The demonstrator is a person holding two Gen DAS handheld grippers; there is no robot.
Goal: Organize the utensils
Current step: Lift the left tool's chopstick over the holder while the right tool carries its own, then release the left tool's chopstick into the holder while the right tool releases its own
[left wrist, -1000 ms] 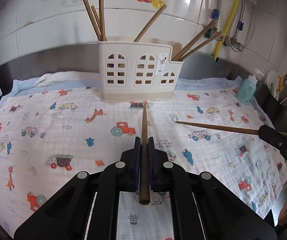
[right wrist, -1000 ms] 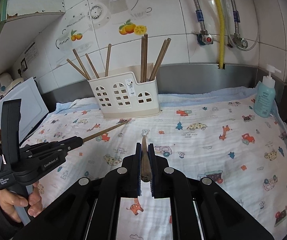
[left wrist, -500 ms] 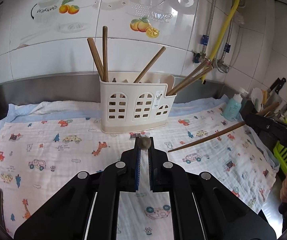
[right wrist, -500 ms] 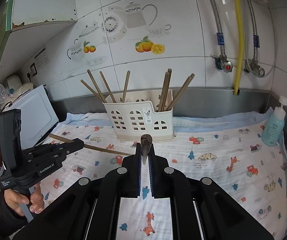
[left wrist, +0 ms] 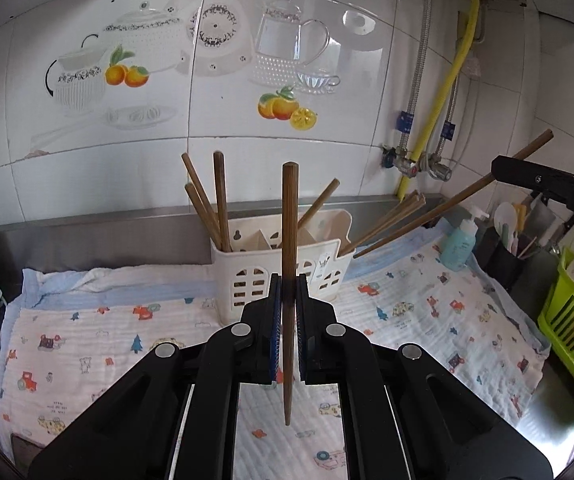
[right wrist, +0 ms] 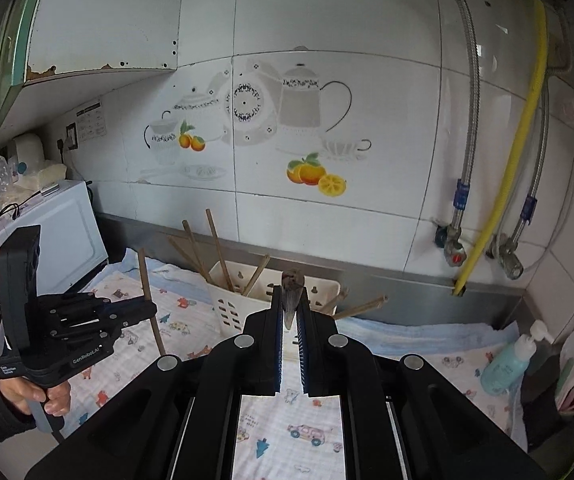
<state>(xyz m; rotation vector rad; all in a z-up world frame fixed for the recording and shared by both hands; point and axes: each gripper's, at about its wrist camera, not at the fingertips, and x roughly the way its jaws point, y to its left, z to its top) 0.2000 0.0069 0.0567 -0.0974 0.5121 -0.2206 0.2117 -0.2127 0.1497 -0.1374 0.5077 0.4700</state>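
Left wrist view: a brown wooden chopstick (left wrist: 289, 240) stands nearly upright, clamped between the closed jaws of the left gripper (left wrist: 288, 292); its blunt end rises above the jaws and its thin tip hangs below them, clear of the cloth. Behind it sits a cream plastic holder (left wrist: 287, 264) with arched cut-outs, set on the counter against the steel backsplash. Several chopsticks already lean in its compartments: a group at the left end, one slanting from the middle, more fanning out at the right end.

Right wrist view: the right gripper (right wrist: 291, 312) is likewise closed on a second chopstick (right wrist: 291, 290), seen almost end-on, so only its blunt end shows above the jaws. In the left wrist view this chopstick runs as a long diagonal from the gripper at the right edge down toward the holder's right end; whether it touches the holder cannot be told.

A printed cloth (left wrist: 427, 312) with cars and animals covers the counter beneath. A blue pump bottle (left wrist: 461, 242) stands at the cloth's right edge, near a green rack (left wrist: 563, 312). A white microwave (right wrist: 63, 236) sits at the far left. A hand (right wrist: 35, 394) grips the left gripper's handle.
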